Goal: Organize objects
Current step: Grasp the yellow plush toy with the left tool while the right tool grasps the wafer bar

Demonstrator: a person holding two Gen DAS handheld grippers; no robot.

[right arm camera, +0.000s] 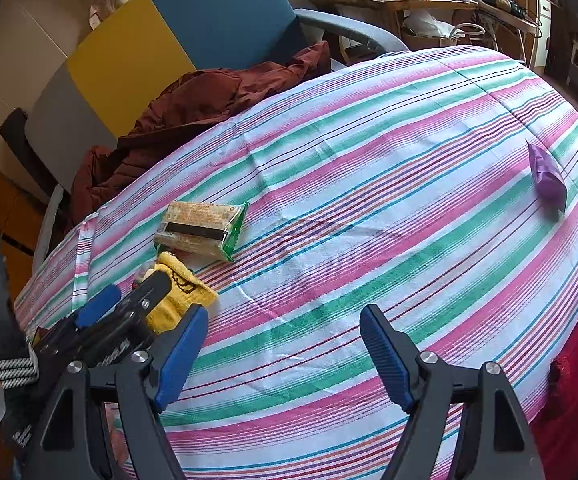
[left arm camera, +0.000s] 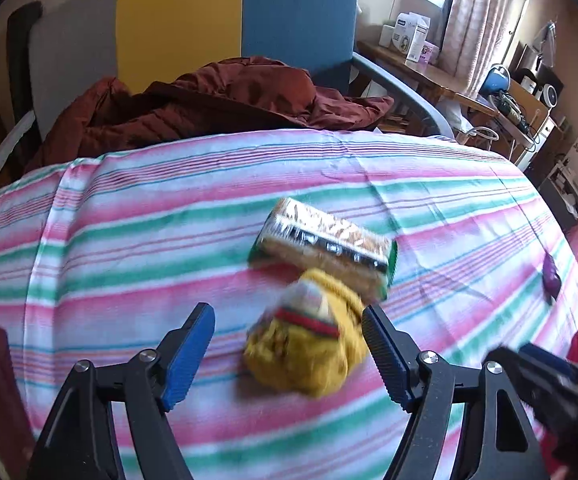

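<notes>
Only snack pack (right arm camera: 201,229) print blurred, unreadable; both hand-held grippers wide, empty.

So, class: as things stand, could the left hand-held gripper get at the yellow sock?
Probably yes. The left hand-held gripper is open with the yellow sock lying between its fingers on the striped sheet; nothing blocks it, and the snack packet lies just beyond.

Striped sheet (right arm camera: 369,184) covered bed; behind it stood chair (left arm camera: 297,20) with grey, yellow, blue panels, wooden desk (left arm camera: 429,68), curtained window (left arm camera: 477,12) admitting daylight.
</notes>
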